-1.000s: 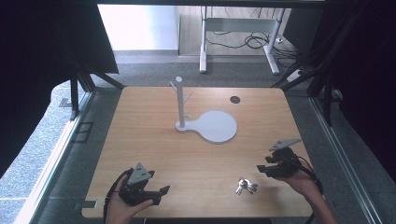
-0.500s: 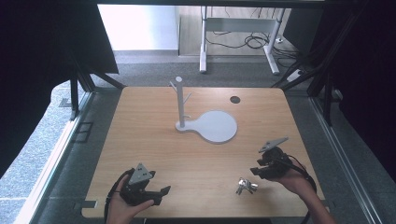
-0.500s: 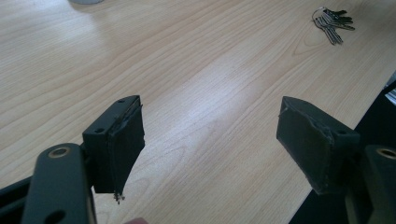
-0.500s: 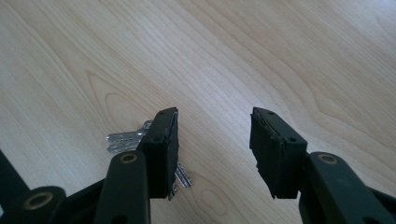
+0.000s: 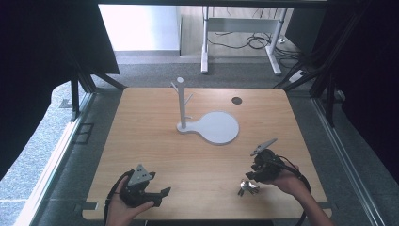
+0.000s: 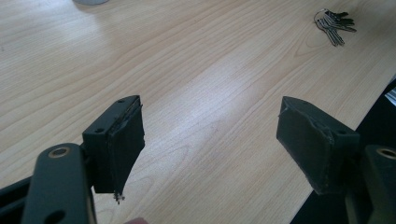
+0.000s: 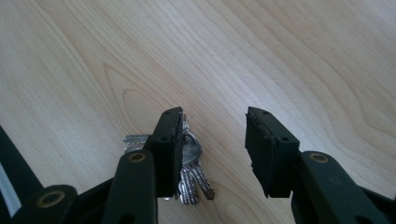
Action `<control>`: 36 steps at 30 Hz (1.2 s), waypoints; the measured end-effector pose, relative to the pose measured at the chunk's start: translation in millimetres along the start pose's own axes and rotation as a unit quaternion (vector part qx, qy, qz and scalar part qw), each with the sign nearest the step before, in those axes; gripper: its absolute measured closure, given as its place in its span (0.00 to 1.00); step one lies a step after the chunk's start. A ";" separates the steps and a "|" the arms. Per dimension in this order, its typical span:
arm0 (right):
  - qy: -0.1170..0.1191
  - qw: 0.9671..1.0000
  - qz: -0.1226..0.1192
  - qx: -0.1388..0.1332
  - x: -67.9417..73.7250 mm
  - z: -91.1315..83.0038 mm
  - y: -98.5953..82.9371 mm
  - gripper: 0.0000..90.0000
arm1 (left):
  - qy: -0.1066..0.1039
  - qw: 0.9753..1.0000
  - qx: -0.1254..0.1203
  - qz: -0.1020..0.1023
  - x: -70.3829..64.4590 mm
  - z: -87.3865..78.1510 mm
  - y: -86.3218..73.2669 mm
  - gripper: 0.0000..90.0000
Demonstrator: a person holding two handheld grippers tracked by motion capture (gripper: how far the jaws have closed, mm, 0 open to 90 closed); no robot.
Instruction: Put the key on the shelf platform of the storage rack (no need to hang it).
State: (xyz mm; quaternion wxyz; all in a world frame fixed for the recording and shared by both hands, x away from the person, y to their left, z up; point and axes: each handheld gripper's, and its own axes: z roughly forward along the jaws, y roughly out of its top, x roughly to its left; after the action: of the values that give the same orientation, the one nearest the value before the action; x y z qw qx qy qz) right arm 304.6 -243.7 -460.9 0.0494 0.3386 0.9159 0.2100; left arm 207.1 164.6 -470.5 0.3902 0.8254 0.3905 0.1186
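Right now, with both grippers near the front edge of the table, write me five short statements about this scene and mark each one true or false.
1. The bunch of keys lies flat on the wooden table. True.
2. The right gripper is shut on the keys. False: its jaws stand apart, and the keys lie partly behind one jaw, not clamped.
3. The left gripper is open and holds nothing. True.
4. The keys hang on the white stand. False: its pegs are bare, and the keys lie near the table's front edge.
5. The stand rises from a round white base plate. True.
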 end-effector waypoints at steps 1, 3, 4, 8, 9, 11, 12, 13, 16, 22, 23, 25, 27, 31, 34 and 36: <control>0.002 1.000 0.000 0.003 0.9 1.5 0.9 0.64 | 0.000 1.000 0.000 0.000 0.1 0.0 0.0 0.26; 0.007 1.000 -0.003 0.009 2.5 4.7 2.3 0.65 | 0.000 1.000 0.000 0.000 0.2 -0.2 0.0 0.26; 0.009 1.000 -0.004 0.013 3.3 6.2 2.9 0.65 | 0.000 1.000 0.000 0.000 0.3 -0.1 -0.1 0.26; 0.014 1.000 -0.003 0.022 4.6 12.0 4.6 0.68 | 0.000 1.000 0.001 0.000 0.6 0.0 -0.4 0.26; 0.015 1.000 -0.003 0.023 4.5 13.1 4.8 0.68 | 0.000 1.000 0.001 0.000 0.6 -0.1 -0.3 0.26; 0.015 1.000 -0.004 0.027 4.2 15.9 5.4 0.69 | 0.000 1.000 0.001 0.000 0.9 -0.3 -0.3 0.26; 0.016 1.000 -0.004 0.027 4.1 17.3 5.7 0.69 | 0.000 1.000 0.000 -0.001 1.1 -0.4 -0.4 0.26; 0.016 0.999 -0.004 0.028 4.1 18.5 5.9 0.70 | 0.000 1.000 0.001 -0.001 1.3 -0.6 -0.4 0.26; 0.019 0.999 -0.006 0.033 4.5 21.8 6.7 0.70 | 0.001 1.000 0.000 -0.002 1.8 -0.7 -0.7 0.26; 0.020 0.999 -0.006 0.045 5.5 28.1 8.7 0.72 | -0.001 1.000 0.001 0.000 1.2 -1.0 -0.4 0.26; 0.020 0.999 -0.006 0.047 5.5 28.8 8.8 0.72 | -0.002 1.000 0.002 0.000 1.3 -1.2 -0.5 0.26; 0.022 0.998 -0.004 0.050 5.7 30.2 9.1 0.73 | 0.000 1.000 0.001 -0.002 1.5 -1.1 -0.8 0.26; 0.021 0.998 -0.006 0.052 5.6 31.5 9.2 0.74 | -0.001 1.000 0.000 -0.003 2.0 -0.9 -0.9 0.26; 0.024 0.998 -0.002 0.057 5.3 34.6 9.3 0.76 | -0.001 1.000 0.002 -0.002 1.8 -0.3 -0.9 0.26; 0.025 0.998 -0.001 0.061 5.1 36.9 9.2 0.77 | -0.001 1.000 0.001 -0.003 1.9 -0.8 -0.9 0.26; 0.026 0.998 0.000 0.064 4.9 38.3 9.0 0.78 | 0.000 1.000 0.000 -0.003 1.9 -1.2 -0.8 0.26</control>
State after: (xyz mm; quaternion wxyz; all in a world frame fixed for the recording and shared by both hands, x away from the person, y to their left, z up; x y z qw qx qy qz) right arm 315.1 -220.9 -491.6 0.0041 0.3351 0.9285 0.1598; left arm 207.3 167.0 -470.6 0.3902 0.8245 0.3926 0.1172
